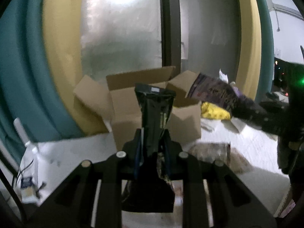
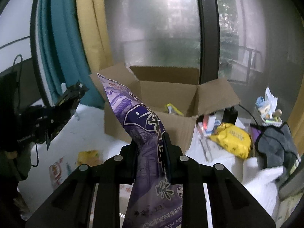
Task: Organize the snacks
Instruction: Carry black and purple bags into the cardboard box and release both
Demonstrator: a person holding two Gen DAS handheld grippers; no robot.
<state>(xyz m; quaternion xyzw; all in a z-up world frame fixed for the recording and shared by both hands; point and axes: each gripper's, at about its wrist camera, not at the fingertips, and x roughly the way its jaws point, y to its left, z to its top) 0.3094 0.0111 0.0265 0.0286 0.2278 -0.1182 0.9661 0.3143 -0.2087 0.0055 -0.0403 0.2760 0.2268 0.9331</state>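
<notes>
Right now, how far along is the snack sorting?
Done: the cardboard box stands open with at least one yellow packet inside. In hand: the left gripper is shut on a black pouch, the right gripper on a purple bag. Left: both bags, plus loose packets on the white table, such as the yellow pack.

- Left gripper [image 1: 153,138]: matte black, two angular fingers with blue pad edges.
- Right gripper [image 2: 150,148]: same black build, blue strip on one pad.
- Four round silver screw heads sit across each frame.
- Slotted black rails run back toward each camera.
</notes>
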